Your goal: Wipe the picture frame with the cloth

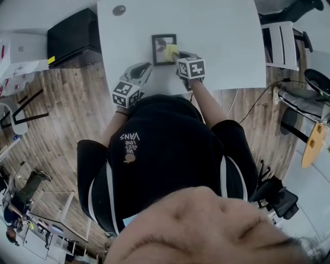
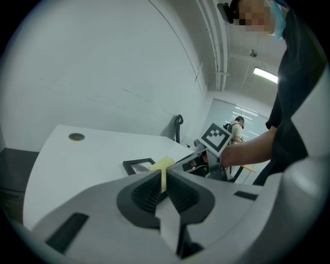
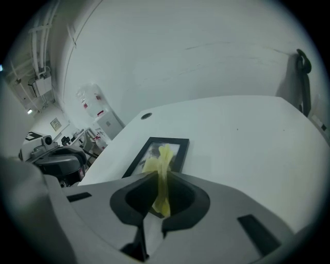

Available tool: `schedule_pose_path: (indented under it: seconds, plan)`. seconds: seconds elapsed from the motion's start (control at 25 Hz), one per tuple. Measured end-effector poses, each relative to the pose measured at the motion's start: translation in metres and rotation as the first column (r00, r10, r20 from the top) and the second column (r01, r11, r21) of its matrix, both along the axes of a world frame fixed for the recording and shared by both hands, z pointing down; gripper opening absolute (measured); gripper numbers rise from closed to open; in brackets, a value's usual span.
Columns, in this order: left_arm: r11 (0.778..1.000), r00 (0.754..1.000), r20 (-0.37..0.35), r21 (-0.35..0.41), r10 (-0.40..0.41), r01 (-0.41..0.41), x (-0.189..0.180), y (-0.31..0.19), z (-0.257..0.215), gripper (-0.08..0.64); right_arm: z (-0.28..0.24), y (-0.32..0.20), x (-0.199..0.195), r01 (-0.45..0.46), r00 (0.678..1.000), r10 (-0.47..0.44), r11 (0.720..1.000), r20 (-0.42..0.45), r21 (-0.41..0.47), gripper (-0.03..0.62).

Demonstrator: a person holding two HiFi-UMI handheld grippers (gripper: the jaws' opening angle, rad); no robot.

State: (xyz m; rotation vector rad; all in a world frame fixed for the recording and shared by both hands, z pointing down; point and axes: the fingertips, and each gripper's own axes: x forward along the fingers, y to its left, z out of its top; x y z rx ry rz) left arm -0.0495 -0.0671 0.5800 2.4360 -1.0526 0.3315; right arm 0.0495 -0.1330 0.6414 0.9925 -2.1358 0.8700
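A black picture frame lies flat on the white table. My right gripper is shut on a yellow cloth, which rests on the frame's right part. In the right gripper view the cloth hangs from the jaws onto the frame. My left gripper sits just left of the frame, near the table's front edge, its jaws together with nothing held. The left gripper view looks across at the frame, the cloth and the right gripper's marker cube.
A round grommet sits at the table's far left. A black box stands beside the table on the left. A white chair and cables on the wooden floor are to the right.
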Motion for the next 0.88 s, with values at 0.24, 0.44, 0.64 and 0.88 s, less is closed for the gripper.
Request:
schedule_pose_path:
  seconds: [0.24,0.44,0.64,0.88]
  plan:
    - [1.0,1.0,0.001,0.001,0.021,-0.021,0.007,-0.002,0.001,0.037,-0.001,-0.001,0.022,-0.041,0.999,0.041,0.999,-0.007,0.004,0.044]
    - [0.999,0.999,0.0,-0.001,0.04,-0.04,0.016,-0.002,0.002,0.037,-0.002,-0.001,0.037,-0.067,0.998,0.067,0.998,-0.017,0.012,0.044]
    - [0.999,0.999,-0.002,0.001,0.051,-0.051,0.02,-0.003,0.002,0.037,-0.004,-0.002,0.05,-0.1,0.995,0.1,0.995,-0.018,0.014,0.044]
    - [0.998,0.998,-0.011,-0.005,0.056,-0.056,0.025,-0.003,0.0,0.037,-0.006,-0.003,0.054,-0.117,0.993,0.118,0.993,-0.003,0.02,0.044]
